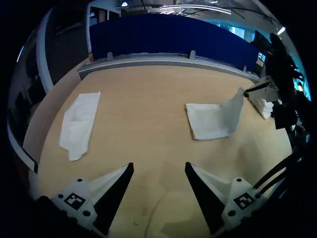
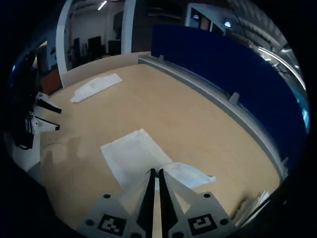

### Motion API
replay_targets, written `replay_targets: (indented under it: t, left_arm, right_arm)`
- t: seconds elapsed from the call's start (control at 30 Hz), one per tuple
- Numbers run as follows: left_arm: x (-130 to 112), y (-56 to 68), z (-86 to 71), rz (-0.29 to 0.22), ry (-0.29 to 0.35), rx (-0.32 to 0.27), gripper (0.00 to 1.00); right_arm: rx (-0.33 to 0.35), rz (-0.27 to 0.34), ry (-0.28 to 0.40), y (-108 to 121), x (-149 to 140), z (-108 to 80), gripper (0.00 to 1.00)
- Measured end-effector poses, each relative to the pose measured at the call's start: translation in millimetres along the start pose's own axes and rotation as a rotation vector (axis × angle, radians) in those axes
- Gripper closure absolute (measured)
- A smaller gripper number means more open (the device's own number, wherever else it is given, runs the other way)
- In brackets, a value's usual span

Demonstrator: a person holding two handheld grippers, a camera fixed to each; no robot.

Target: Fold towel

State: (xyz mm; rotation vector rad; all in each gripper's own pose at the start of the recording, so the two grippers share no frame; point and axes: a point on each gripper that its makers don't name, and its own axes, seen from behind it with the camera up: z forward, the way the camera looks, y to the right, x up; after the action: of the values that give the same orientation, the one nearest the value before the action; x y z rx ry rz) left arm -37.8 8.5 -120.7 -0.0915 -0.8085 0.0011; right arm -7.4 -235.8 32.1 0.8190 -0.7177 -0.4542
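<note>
Right gripper, jaws nearly closed, apparently pinches the towel at its edge.

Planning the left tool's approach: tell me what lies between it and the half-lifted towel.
Bare wooden tabletop, seen in the left gripper view, separates the open left tool from the towel. A second towel lies off to one side.

Dim, lit by ceiling strip (edges warped).
</note>
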Motion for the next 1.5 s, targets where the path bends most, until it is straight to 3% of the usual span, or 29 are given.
replay_targets:
  t: [0.37,0.47,0.67,0.77,1.1,1.27,1.37,1.5]
  left_arm:
    - [1,-6.8,-5.0,-0.020,0.033,0.017,0.04]
    - [-2,-10.8,-7.0,-0.025,0.037,0.030,0.04]
    - [-12,-17.1,-7.5,-0.062,0.028,0.048,0.04]
    - [-15,-18.9,-7.6,-0.072,0.026,0.047,0.04]
    - [-14,-21.4,-8.4,-0.073,0.025,0.050,0.04]
    - [-13,-19.2,-9.5,-0.070,0.025,0.048,0.04]
    - [-13,-18.9,-10.1,-0.070,0.026,0.050,0.04]
    - [-13,-17.6,-10.6,-0.075,0.026,0.049,0.04]
  right_arm:
    - [0.147,-0.163,-0.042,-61,26,52.5,0.93]
    - [0.191,-0.177,-0.050,-82,24,71.9,0.93]
    - [0.276,-0.123,-0.105,-118,-5,114.5,0.93]
    - [0.288,-0.105,-0.116,-125,-13,121.0,0.93]
    - [0.291,-0.110,-0.103,-121,-9,114.5,0.90]
    - [0.286,-0.112,-0.083,-119,-6,108.5,0.76]
    - [0.286,-0.110,-0.071,-118,-4,103.8,0.54]
    - [0.277,-0.105,-0.059,-116,-4,98.9,0.37]
